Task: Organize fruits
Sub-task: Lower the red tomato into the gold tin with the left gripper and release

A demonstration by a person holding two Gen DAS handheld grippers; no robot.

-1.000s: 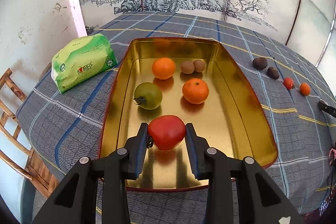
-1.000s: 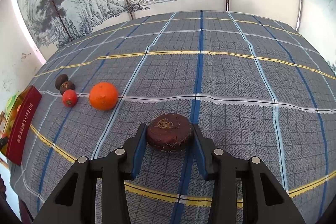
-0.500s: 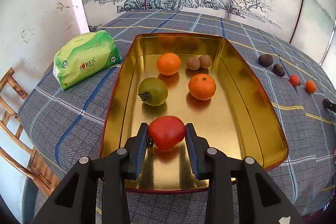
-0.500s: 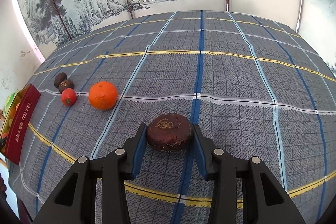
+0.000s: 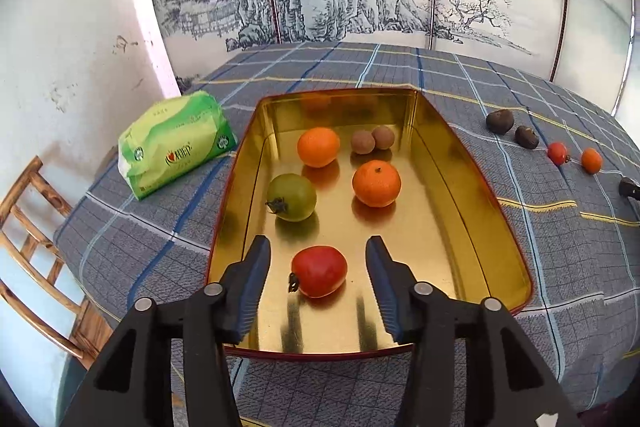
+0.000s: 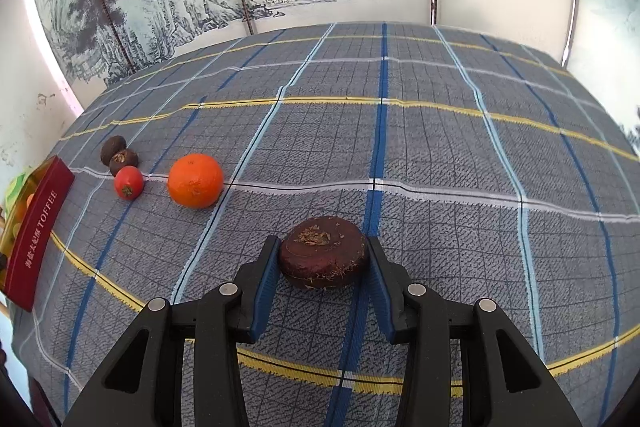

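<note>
Fruits are split between the gold tin tray and the checked tablecloth. Inside the tray lie two oranges, a green tomato, two small brown round fruits touching each other near the far wall, and a red tomato at the near end. The left gripper has just been opening: its jaws now stand apart on either side of the red tomato, which rests on the tray floor with a gap to each pad. A green tissue pack lies on the cloth just left of the tray, with a wooden chair beyond the table edge.

On the right, the right gripper is clamped on a dark brown, flattened fruit, possibly a water chestnut, both pads pressing its sides; whether it touches the cloth I cannot tell. To the left on the cloth sit an orange, a small red tomato and two dark brown fruits touching one another. The tray's red outer wall, lettered TOFFEE, shows at the far left.
</note>
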